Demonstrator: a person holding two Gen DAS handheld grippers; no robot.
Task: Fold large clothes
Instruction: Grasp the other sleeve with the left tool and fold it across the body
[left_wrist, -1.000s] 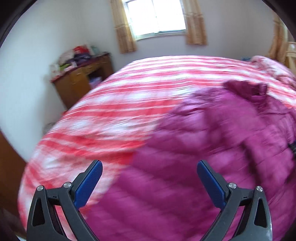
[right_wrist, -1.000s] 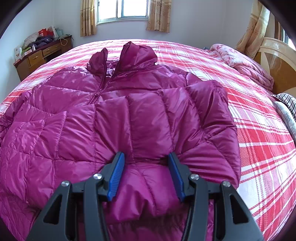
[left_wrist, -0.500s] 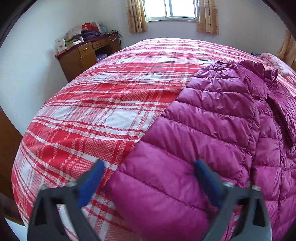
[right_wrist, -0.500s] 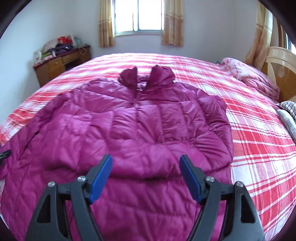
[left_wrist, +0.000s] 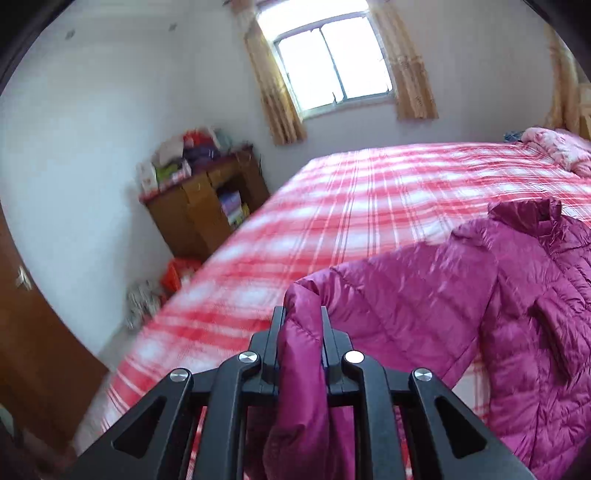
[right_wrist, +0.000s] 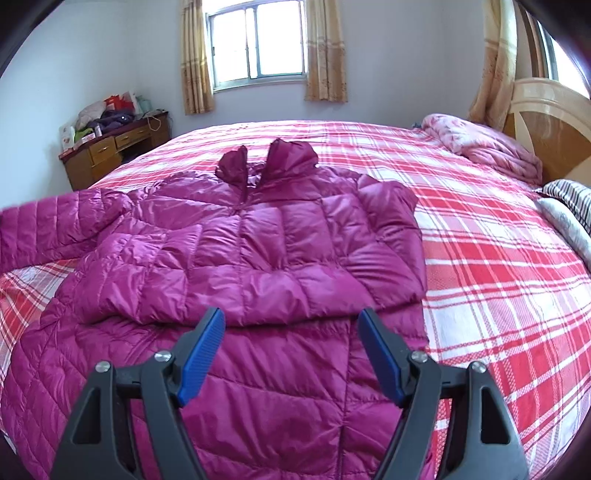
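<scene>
Jacket (right_wrist: 280, 254) spread on bed (right_wrist: 480, 258). Left gripper (left_wrist: 303, 325) clamped on sleeve (left_wrist: 388, 295), lifted. Right gripper (right_wrist: 291, 332) apart, empty, above hem. Slippery sleeve could be dropped; folded side could be dragged crooked if pulled hard.

Bed covered with a red and white plaid sheet (right_wrist: 480, 266). Pink floral quilt (right_wrist: 484, 147) bundled near the wooden headboard (right_wrist: 546, 122); striped pillow (right_wrist: 569, 195) beside it. Window (right_wrist: 258, 40) with tan curtains (right_wrist: 325, 51) in the far wall. Wooden desk (right_wrist: 110, 147) in the corner, cluttered with bags and clothing. Brown door (left_wrist: 33, 350) at left edge.
</scene>
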